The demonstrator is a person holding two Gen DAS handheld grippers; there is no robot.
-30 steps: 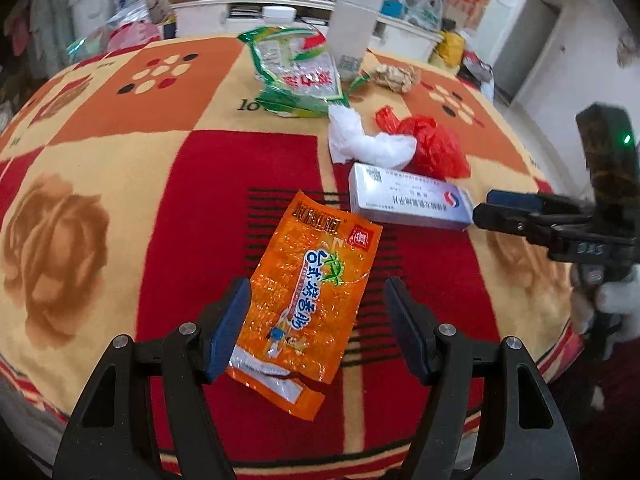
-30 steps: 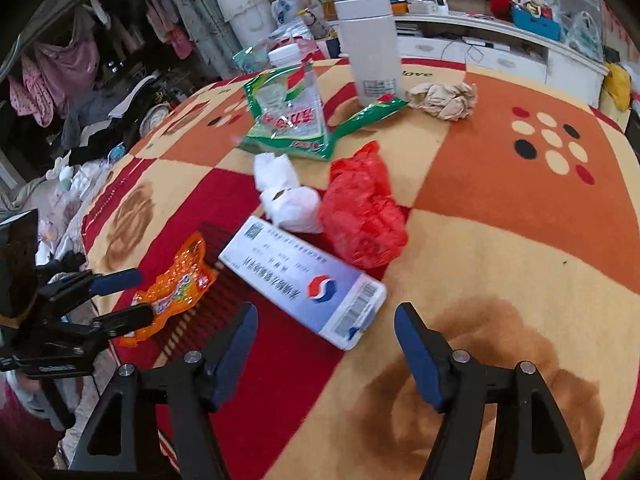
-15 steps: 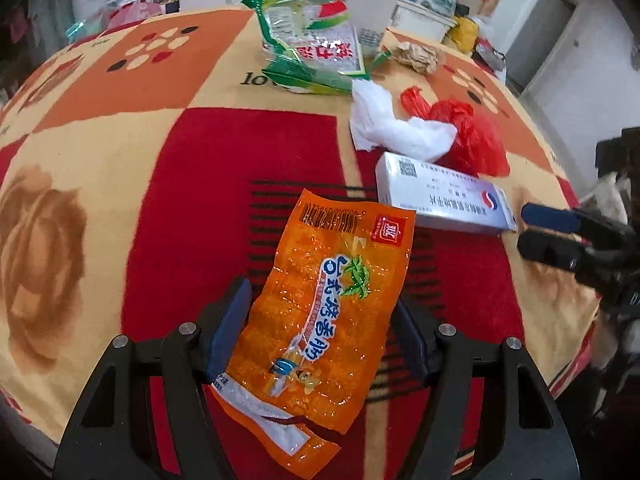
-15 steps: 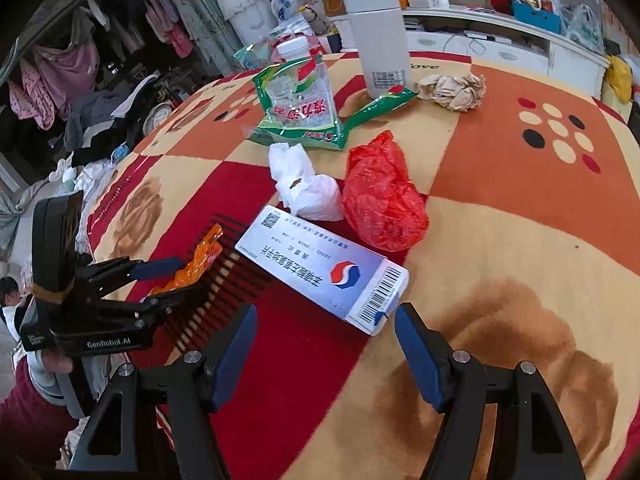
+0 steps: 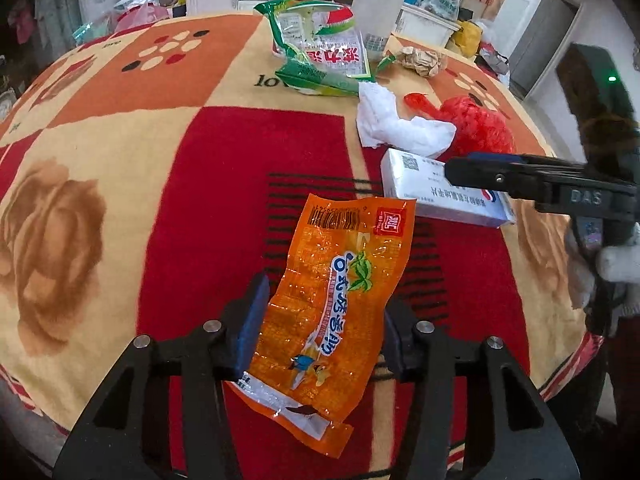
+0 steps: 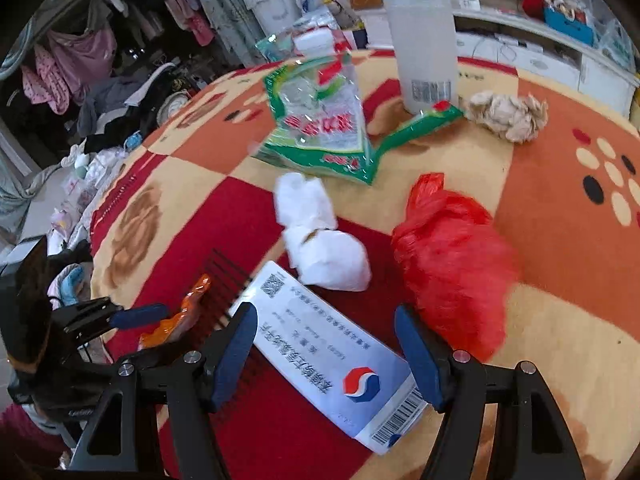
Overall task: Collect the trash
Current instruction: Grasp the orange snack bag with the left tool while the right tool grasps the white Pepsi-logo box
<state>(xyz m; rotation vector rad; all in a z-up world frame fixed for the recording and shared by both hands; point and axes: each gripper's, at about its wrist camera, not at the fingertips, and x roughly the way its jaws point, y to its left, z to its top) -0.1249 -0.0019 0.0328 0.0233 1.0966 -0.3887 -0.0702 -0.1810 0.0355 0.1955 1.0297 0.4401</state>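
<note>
An orange snack wrapper (image 5: 340, 288) lies on the patterned tablecloth (image 5: 160, 200) near the front edge. My left gripper (image 5: 324, 328) straddles it; its jaws are closing, both pads touch the wrapper's long edges, and the foil bows up. A white medicine box (image 6: 320, 344) lies slantwise between the fingers of my right gripper (image 6: 326, 352), which stands open low over it. From the left wrist view the right gripper (image 5: 452, 168) reaches in over the box (image 5: 416, 188). The right wrist view shows the left gripper (image 6: 132, 324) on the wrapper (image 6: 180, 316).
Behind the box lie a white crumpled tissue (image 6: 320, 252) and a red plastic bag (image 6: 448, 248). Farther back are a green-edged clear packet (image 6: 320, 128), a brown paper ball (image 6: 508, 116) and a tall white bottle (image 6: 424, 40). Cluttered shelves and hanging clothes surround the table.
The left jaws have narrowed onto the orange wrapper. The right gripper has moved forward and down, so the white box now sits between its fingers.
</note>
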